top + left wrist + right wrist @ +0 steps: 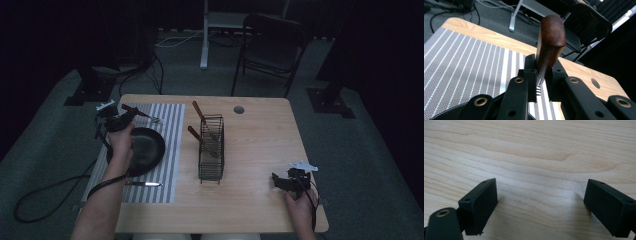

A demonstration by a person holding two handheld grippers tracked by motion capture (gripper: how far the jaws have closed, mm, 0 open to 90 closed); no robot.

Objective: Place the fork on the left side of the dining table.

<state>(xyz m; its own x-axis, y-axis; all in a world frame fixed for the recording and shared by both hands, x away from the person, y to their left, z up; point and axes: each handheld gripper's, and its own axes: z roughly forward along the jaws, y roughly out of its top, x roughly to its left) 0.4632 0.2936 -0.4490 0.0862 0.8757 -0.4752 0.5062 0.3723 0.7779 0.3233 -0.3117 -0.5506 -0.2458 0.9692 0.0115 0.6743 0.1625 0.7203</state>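
My left gripper [125,118] is over the far left of the striped placemat [170,125], shut on a fork [141,113] with a red-brown wooden handle. In the left gripper view the handle [550,40] stands up between the jaws of the left gripper [542,63], and the metal tines [539,89] show just past them above the mat [461,65]. My right gripper [283,182] rests low near the table's front right corner. In its own view the right gripper [541,188] stands open over bare wood with nothing between its jaws.
A black plate [149,146] lies on the mat under the left forearm, and a knife [144,184] lies near the mat's front edge. A wire rack [211,149] at mid-table holds two wooden-handled utensils. A cable hole [239,109] and a chair [272,45] lie beyond.
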